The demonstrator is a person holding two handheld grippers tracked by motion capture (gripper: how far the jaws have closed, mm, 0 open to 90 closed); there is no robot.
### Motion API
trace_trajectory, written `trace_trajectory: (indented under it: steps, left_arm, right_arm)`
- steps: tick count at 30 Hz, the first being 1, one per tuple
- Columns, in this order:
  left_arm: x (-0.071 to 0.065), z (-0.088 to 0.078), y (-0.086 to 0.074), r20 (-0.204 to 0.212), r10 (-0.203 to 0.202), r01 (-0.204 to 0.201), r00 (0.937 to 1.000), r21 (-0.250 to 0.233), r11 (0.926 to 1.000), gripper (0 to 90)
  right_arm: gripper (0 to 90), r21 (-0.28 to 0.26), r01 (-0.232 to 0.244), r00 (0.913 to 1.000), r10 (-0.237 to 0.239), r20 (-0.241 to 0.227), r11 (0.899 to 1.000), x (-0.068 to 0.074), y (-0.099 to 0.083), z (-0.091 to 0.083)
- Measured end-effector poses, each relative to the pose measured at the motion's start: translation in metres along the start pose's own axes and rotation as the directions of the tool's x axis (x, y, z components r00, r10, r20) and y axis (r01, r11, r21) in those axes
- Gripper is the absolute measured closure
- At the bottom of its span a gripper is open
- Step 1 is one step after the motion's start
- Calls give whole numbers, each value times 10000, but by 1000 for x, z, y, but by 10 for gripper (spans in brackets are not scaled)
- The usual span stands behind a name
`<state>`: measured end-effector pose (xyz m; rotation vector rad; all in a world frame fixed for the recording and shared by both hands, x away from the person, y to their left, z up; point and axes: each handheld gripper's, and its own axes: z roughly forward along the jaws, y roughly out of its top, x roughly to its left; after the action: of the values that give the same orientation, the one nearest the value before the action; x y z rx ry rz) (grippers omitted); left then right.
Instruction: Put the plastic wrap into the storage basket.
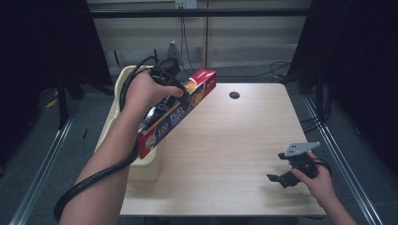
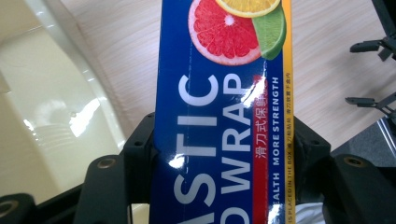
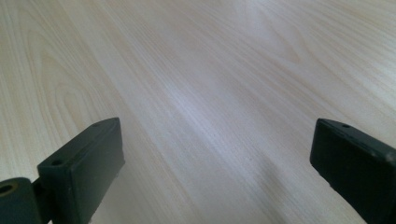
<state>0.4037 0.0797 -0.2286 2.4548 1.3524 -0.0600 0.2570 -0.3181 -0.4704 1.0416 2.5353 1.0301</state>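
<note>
A long blue and red plastic wrap box (image 1: 176, 114) with citrus pictures hangs tilted over the table's left edge, its lower end above a cream bin (image 1: 123, 77). My left gripper (image 1: 184, 97) is shut on the box near its middle; in the left gripper view the box (image 2: 219, 116) runs up between the two black jaws, which press its sides. My right gripper (image 1: 278, 177) rests low over the table's near right part, open with nothing between its jaws; the right gripper view shows its gripper (image 3: 212, 154) over bare wood.
The light wooden table (image 1: 234, 140) has a round cable hole (image 1: 234, 95) near its far edge. The cream bin hangs off the table's left side. Black curtains and cables stand beyond the table. The right gripper (image 2: 373, 70) shows far off in the left gripper view.
</note>
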Motion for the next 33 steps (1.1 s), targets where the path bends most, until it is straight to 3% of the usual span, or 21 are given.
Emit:
trace_trajectory:
  steps: [6,7,8,19,26,33]
  left_arm:
    - [6,-6,-3,-70,-287,286,9996,-89,9996,402]
    - [9,-8,-2,-135,-39,39,9999,-52,10000,402]
    - [9,-8,-3,-139,-333,331,9993,-132,9994,402]
    - [20,-18,-9,-430,-1049,1036,9936,-316,9941,403]
    - [31,-22,-13,-556,-1129,1106,9921,-432,9929,402]
    - [41,-26,-18,-610,-1569,1535,9857,-569,9865,402]
  right_arm:
    - [26,-8,-23,10000,23,42,10000,0,0,0]
    - [26,-16,-23,10000,23,38,10000,0,0,0]
    - [26,-23,-20,10000,20,-12,10000,-1,0,-1]
    - [26,-56,20,10000,-21,-40,10000,-1,-1,-1]
    - [27,-79,1,10000,0,43,10000,-1,-2,-2]
    - [26,-72,-62,10000,62,-74,10000,-2,-2,-4]
